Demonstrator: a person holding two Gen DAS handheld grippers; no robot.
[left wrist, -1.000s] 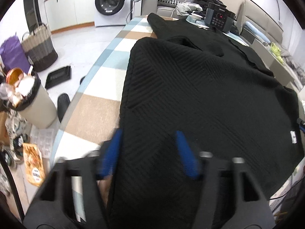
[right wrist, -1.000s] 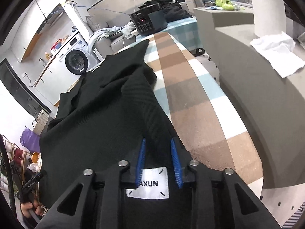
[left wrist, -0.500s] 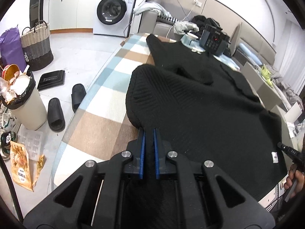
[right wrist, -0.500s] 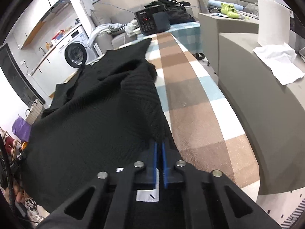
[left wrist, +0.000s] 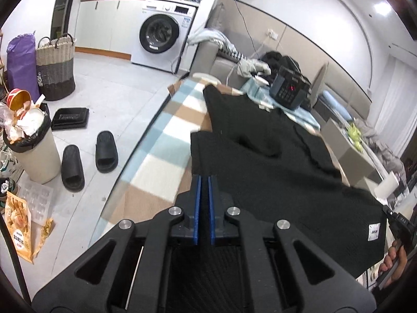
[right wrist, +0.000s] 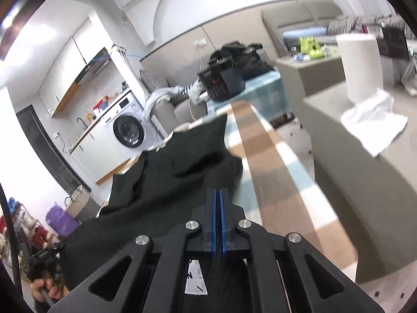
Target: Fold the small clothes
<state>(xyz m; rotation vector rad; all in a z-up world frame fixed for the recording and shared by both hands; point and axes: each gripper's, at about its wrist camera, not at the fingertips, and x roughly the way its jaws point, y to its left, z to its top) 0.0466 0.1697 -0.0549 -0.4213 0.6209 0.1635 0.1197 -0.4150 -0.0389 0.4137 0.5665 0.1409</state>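
Left claw: the left claw is clenching on the near left edge of the black garment, its blue pads pinching the knit cloth between them.
Right claw: the right claw is clenching on the near right edge of the same garment, with the cloth running down between its pads and a white label hanging just beneath the jaws.
Garment position: the garment is lying lengthwise along the checked surface, its near hem hanging raised between the two claws while the far part is resting crumpled on the checks.
Garment detail: in the left wrist view the white label is showing at the far right corner of the hem, next to the right claw and the person's right hand.
Other hand: in the right wrist view the person's left hand is gripping its handle at the lower left.
Surface end: a black box with a keypad is sitting on the far end, beyond the garment.
Floor: two black slippers are lying beside a full bin, with a woven basket and a washing machine further back.
Right side: a paper roll is standing on a grey ledge beside a loose white sheet.
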